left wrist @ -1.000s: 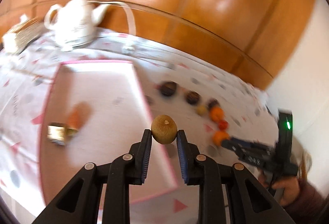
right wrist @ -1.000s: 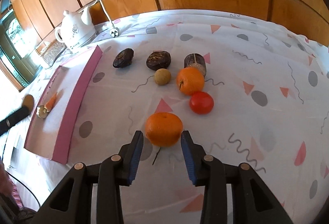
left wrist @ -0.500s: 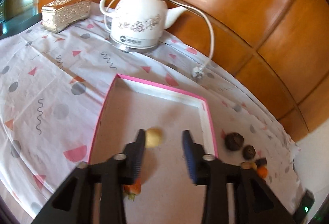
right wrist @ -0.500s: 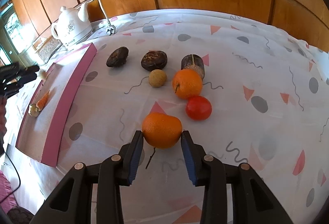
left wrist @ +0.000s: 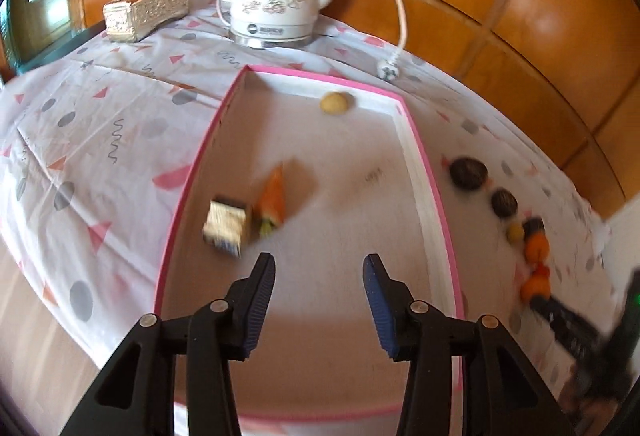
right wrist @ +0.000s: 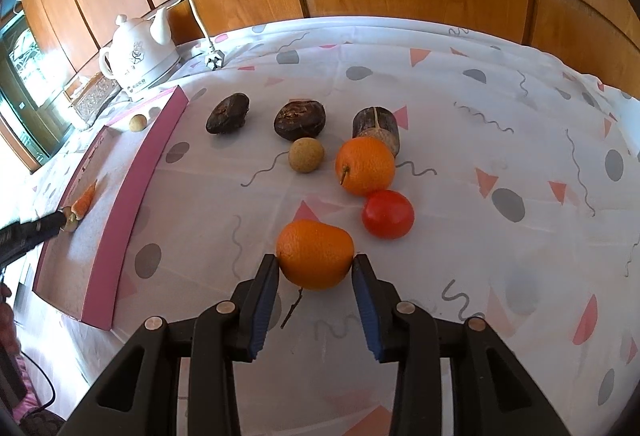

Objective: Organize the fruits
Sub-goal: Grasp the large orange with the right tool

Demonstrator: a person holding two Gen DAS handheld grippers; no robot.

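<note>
My left gripper is open and empty above the near half of the pink-rimmed tray. A small tan round fruit lies at the tray's far end; it also shows in the right wrist view. A carrot piece and a small box lie in the tray's middle. My right gripper is shut on an orange just above the tablecloth. Behind it lie a red tomato, a second orange, a tan round fruit and three dark fruits.
A white electric kettle with its cord and plug stands behind the tray. A gold tissue box sits at the far left. Wooden wall panels close the back. The table edge drops off at the left.
My left gripper opened and let go of the small tan fruit, which now lies at the tray's far end; the gripper pulled back. My right gripper closed onto the orange.
</note>
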